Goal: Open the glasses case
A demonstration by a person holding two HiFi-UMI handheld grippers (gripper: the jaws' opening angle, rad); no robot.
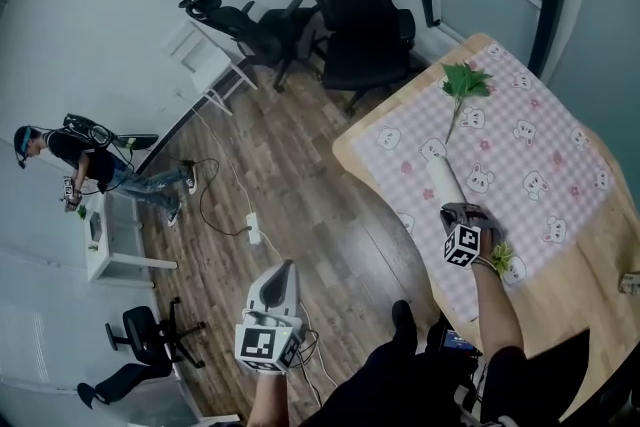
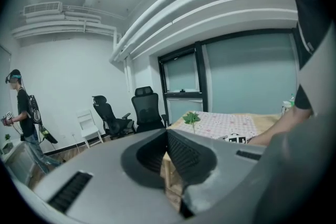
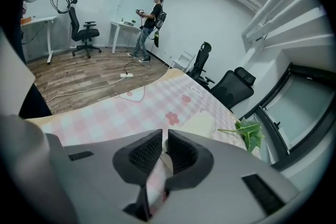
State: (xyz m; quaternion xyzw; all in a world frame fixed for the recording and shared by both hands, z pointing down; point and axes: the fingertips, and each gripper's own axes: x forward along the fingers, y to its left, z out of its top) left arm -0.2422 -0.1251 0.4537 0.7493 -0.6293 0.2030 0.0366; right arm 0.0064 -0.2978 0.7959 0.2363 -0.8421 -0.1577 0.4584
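Note:
The glasses case [image 1: 442,177] is a pale, tube-like case lying on the pink checked cloth [image 1: 540,165] of the wooden table. My right gripper [image 1: 460,212] sits at its near end. In the right gripper view the case [image 3: 202,122] lies just beyond the right gripper [image 3: 165,136], whose jaws stand almost together with a pale edge of the case pinched between the pads. My left gripper [image 1: 281,283] hangs off the table over the wooden floor. In the left gripper view the left gripper [image 2: 167,136] has its jaws touching at the tips with nothing between them.
A green leafy sprig [image 1: 465,80] lies on the cloth past the case's far end. Another bit of green [image 1: 502,257] lies by my right wrist. Two black office chairs [image 1: 355,5] stand beyond the table's corner. A person [image 1: 85,160] stands by a white desk [image 1: 115,235] at far left.

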